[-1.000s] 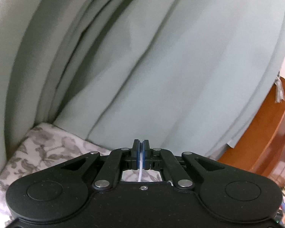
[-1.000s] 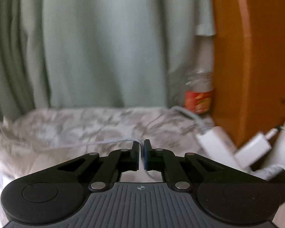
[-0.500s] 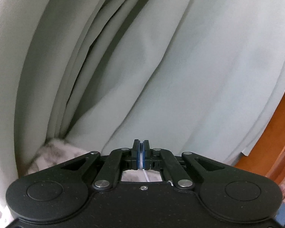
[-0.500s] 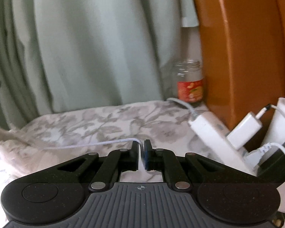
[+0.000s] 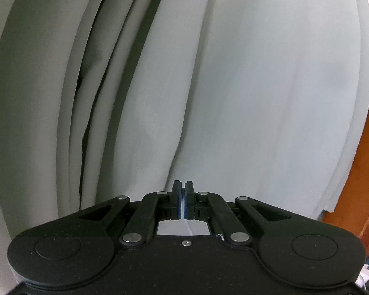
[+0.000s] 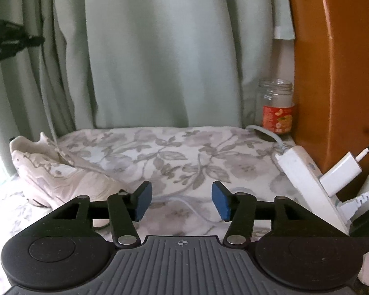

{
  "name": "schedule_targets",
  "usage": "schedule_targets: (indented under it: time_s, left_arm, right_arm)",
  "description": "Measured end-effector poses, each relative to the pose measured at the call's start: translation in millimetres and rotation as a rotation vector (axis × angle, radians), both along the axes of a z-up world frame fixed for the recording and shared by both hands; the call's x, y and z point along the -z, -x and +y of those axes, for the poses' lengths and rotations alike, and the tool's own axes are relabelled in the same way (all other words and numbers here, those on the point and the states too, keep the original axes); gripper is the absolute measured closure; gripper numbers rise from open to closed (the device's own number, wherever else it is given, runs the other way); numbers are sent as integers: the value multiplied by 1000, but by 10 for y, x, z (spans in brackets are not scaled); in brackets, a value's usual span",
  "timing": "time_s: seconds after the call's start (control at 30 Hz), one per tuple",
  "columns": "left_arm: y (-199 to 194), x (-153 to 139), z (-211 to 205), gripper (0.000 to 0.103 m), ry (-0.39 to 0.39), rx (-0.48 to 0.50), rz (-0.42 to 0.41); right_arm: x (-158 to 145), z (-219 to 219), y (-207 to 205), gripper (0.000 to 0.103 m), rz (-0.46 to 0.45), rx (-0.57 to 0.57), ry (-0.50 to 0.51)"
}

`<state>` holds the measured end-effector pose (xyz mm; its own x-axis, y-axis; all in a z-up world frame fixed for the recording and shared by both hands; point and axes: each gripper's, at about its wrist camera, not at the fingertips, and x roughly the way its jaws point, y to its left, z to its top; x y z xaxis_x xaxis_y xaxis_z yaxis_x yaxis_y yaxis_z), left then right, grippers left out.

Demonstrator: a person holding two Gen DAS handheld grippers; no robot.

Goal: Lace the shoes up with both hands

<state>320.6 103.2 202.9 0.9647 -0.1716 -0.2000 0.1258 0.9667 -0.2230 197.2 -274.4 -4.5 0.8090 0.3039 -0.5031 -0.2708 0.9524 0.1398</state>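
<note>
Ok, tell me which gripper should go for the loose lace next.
Right. The right gripper is open, empty and facing the white shoelace lying on the floral cloth near the sneaker. The left gripper is shut on a lace end and faces only curtain.

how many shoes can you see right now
1. A white shoe lies on the floral cloth at the left of the right wrist view, by the curtain. The left wrist view shows only curtain, so a second shoe may be out of sight.

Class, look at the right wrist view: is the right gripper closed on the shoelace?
No: the right gripper is open, its blue pads wide apart, the white lace lying loose on the cloth between them.
</note>
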Motion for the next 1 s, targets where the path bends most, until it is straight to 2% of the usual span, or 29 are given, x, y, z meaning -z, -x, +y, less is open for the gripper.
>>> schedule_targets:
  time_s: [0.2,0.5,0.67,0.77,0.93,0.97,1.0]
  left_arm:
    - [-118,-154,-32,103,-38,-7,-14]
    - [-282,-269,90,103,-48,-105,-29]
    - [-322,-106,75,103,-77,-59,45]
    - [-275,-39,97,103,-37,-28,62]
    - [-98,-127,128,103,12,27,50]
    - [-97,-140,126,101,1,25,60]
    - [-129,-138,125,94,-23,21,86]
  right_arm:
    - [9,4,9,48,6,-7,-4]
    - [-15,-27,20,47,-1,-8,-2]
    - [-10,-9,29,46,4,-12,-7]
    - [-42,47,23,46,-2,-43,-18]
    - [-184,252,-41,42,-46,-128,-26]
    - [-204,309,-55,40,-56,-148,-27]
    - [-215,359,-68,39,-61,-164,-32]
